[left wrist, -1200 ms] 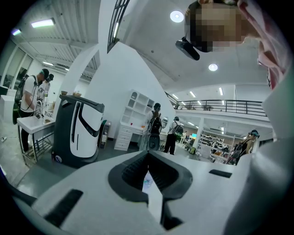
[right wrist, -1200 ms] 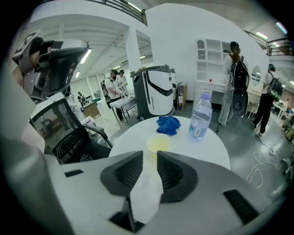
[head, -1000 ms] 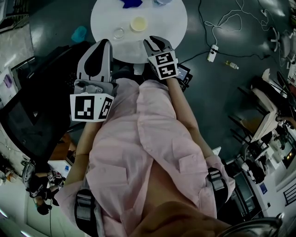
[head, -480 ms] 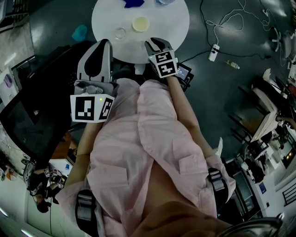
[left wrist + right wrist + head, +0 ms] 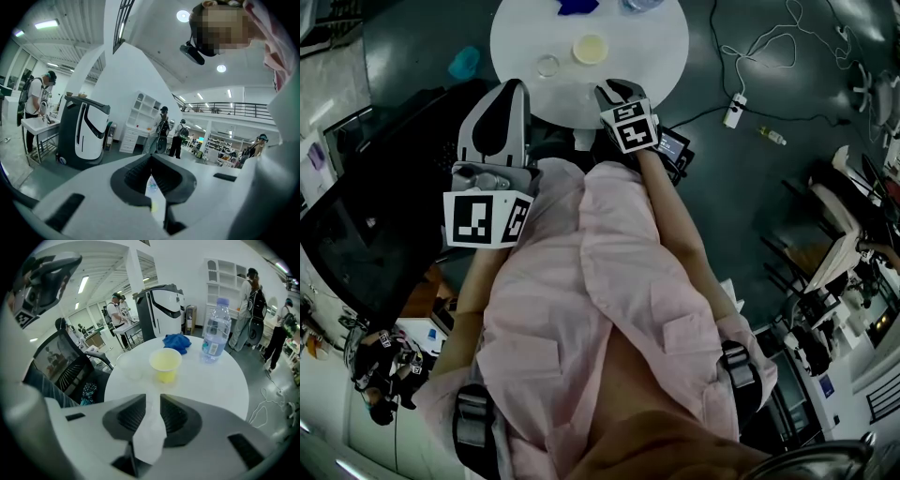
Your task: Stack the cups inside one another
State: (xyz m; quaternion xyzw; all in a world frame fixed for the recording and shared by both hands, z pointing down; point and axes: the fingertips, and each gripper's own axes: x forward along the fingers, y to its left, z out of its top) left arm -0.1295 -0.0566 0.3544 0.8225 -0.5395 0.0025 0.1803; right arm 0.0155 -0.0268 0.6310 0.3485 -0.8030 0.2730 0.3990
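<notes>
On the round white table [image 5: 652, 52] stand a yellow cup [image 5: 592, 49] and, to its left, a clear cup [image 5: 547, 66], both upright and apart. In the right gripper view the yellow cup [image 5: 165, 364] is dead ahead and the clear cup [image 5: 130, 364] is faint beside it. My right gripper [image 5: 614, 87] hangs over the table's near edge, tilted down. Its jaws [image 5: 152, 399] stand a narrow gap apart, open, with only white table showing between them. My left gripper [image 5: 512, 86] is held level by the table's left near edge, and its jaws [image 5: 150, 161] meet at the tips, empty.
A water bottle [image 5: 215, 336] and a blue cloth [image 5: 177, 342] sit at the table's far side. A black chair [image 5: 65, 366] stands left of the table, and a power strip with cables [image 5: 732, 108] lies on the floor to the right. People and a white kiosk [image 5: 164, 310] stand beyond.
My right gripper has dipped a little lower toward the table's near edge and tilted further down. The left gripper has stayed put, and both cups are unmoved.
</notes>
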